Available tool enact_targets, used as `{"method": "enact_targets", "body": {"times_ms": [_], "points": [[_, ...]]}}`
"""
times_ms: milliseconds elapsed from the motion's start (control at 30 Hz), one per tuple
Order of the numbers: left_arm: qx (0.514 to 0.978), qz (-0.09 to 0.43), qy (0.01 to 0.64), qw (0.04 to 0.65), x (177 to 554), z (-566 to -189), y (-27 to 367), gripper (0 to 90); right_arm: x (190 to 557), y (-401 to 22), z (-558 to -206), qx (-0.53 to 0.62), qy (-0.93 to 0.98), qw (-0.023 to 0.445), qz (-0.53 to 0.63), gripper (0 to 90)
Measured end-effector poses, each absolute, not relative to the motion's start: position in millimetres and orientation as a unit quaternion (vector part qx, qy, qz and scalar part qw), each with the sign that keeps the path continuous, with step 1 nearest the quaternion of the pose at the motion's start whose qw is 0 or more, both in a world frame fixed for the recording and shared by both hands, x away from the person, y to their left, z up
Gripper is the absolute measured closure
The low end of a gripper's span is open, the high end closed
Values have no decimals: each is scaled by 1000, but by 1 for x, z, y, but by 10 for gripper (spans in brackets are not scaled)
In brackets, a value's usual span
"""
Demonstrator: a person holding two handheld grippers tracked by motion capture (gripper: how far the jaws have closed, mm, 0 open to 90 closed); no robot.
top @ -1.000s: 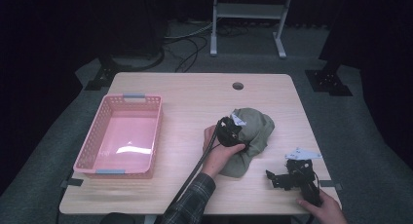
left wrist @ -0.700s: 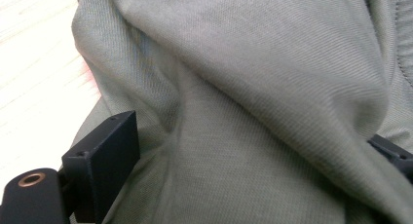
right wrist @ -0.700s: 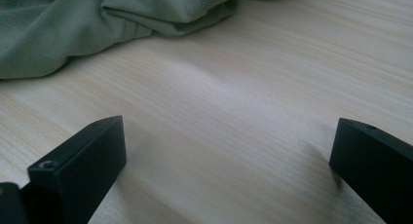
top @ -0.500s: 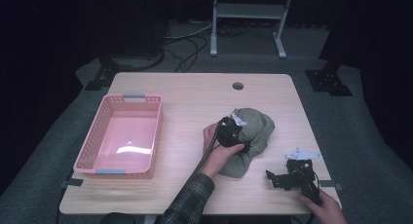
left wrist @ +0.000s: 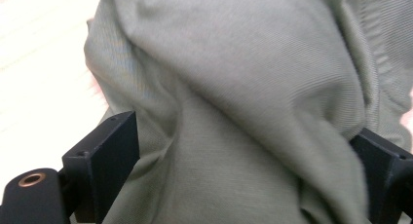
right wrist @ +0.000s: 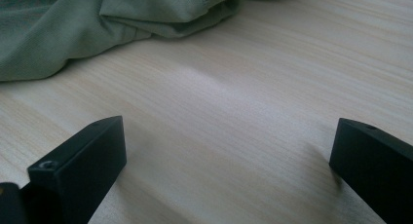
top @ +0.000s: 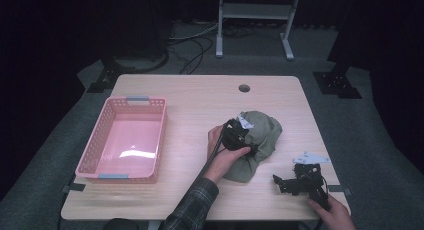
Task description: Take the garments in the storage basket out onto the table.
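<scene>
Garment: an olive-green garment (top: 260, 140), crumpled into a rounded heap, finely ribbed knit with soft folds and a hemmed edge; it lies on the right half of the table, between the middle and the right edge.
Left gripper: the left gripper (left wrist: 243, 160) rests on the heap's left side; its jaws have just been opening and stand wide, with cloth bulging between them.
Right gripper: the right gripper (right wrist: 226, 151) sits near the table's front right corner, jaws spread over bare wood, apart from the garment.
Basket: a pink slotted basket (top: 102, 155) sits by the left edge.
Table: a light wooden table (top: 200, 100) with a round hole near the back edge.
Room: dark, with grey floor, cables and a metal stand behind.
</scene>
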State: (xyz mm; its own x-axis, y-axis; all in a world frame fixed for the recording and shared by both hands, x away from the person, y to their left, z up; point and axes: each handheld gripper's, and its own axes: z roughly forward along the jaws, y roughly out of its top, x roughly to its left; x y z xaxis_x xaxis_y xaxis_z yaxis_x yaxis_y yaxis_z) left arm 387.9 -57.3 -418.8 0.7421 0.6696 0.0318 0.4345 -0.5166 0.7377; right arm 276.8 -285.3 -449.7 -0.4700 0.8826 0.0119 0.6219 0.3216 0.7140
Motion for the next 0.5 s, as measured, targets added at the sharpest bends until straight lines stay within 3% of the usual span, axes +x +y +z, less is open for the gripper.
{"method": "enact_targets", "body": {"times_ms": [500], "points": [[842,148,308,418,383,-393,-46,102,277,-285,-450,476,789,195,334,0]]}}
